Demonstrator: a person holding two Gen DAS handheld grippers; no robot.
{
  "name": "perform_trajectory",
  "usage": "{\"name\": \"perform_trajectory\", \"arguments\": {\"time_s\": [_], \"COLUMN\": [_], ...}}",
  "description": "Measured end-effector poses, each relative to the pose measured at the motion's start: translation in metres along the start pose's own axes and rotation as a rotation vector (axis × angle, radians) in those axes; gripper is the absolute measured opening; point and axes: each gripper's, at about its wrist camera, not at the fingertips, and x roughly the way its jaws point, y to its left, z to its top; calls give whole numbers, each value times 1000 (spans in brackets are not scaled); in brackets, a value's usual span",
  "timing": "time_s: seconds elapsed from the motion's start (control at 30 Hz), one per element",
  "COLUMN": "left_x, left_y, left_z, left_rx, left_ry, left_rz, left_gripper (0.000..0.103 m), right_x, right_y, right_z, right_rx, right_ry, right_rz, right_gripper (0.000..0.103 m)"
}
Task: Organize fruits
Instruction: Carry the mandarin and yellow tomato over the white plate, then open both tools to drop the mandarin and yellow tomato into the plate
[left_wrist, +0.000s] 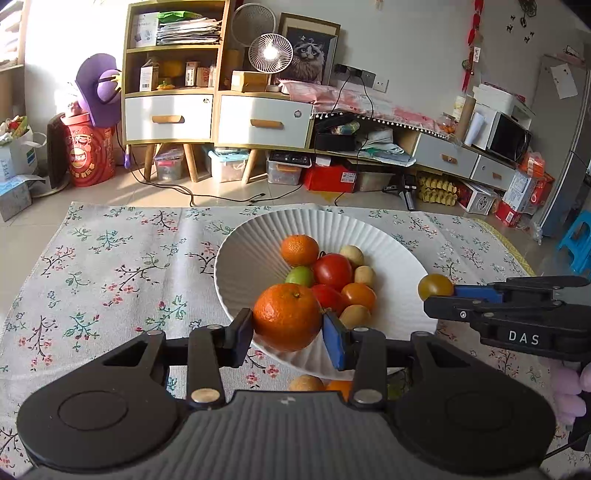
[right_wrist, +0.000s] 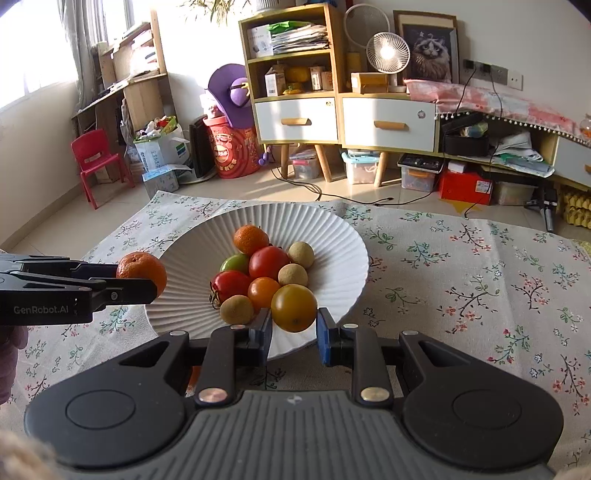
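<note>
Both tongs (left_wrist: 287, 334) (right_wrist: 294, 332) grip fruit over the plate's (right_wrist: 332, 236) near rim.

The left gripper (left_wrist: 287, 334) hides the near rim of the white plate (left_wrist: 251, 254). Two fruits (left_wrist: 319, 384) peek out under it, mostly hidden.

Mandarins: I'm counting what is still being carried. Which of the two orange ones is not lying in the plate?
The larger mandarin, clamped in the left gripper near the white plate's rim. The smaller mandarin lies in the plate among the tomatoes.
</note>
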Motion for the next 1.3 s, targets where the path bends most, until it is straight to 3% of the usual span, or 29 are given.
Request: {"name": "perform_trajectory", "arguments": {"time_s": [0.5,1.3], "left_x": [26,39], "left_y": [2,2], "left_z": [8,13], "left_rx": [45,38], "left_ry": [25,-11], "left_rz": [10,-14], "left_gripper": [38,41], "right_x": [19,34], "right_y": [2,8], "right_z": [2,11], "right_rx": [-61,-134], "right_ry": [13,44], "right_rz": [-43,-45], "right_gripper": [23,25]}}
